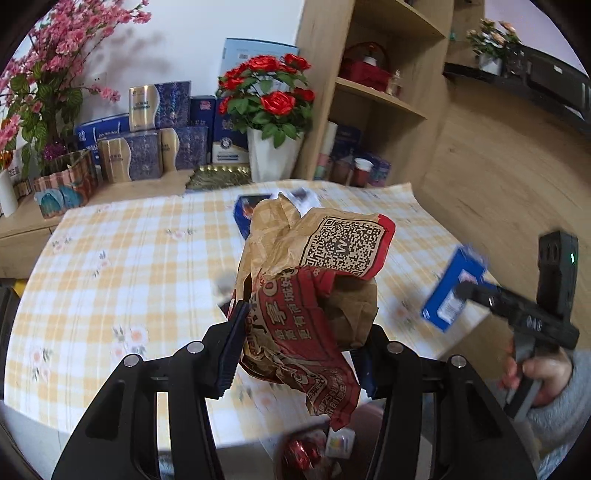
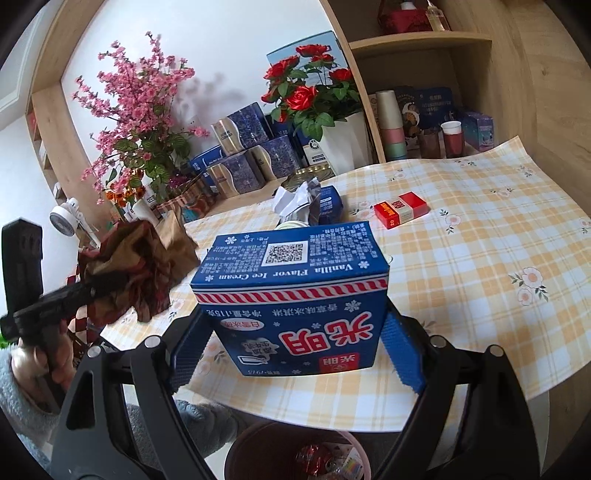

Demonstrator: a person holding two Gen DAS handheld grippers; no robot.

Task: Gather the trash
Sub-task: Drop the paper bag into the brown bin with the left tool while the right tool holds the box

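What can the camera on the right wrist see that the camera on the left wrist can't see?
Only the right wrist view shows the red cigarette pack lying on the tablecloth and the small white fan.

Only the left wrist view shows the QR code on the brown paper bag and the pale pink flowers on a dark shelf.

Both show the bag in the left hand-held gripper, the blue ice cream box in the right hand-held gripper, the red roses and the trash bin below.

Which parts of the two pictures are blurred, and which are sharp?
Left wrist view: the paper bag in the left gripper is sharp; the blue box and right gripper are smeared. Right wrist view: the blue box is sharp; the paper bag is blurred. Both views bend straight shelves at the edges.
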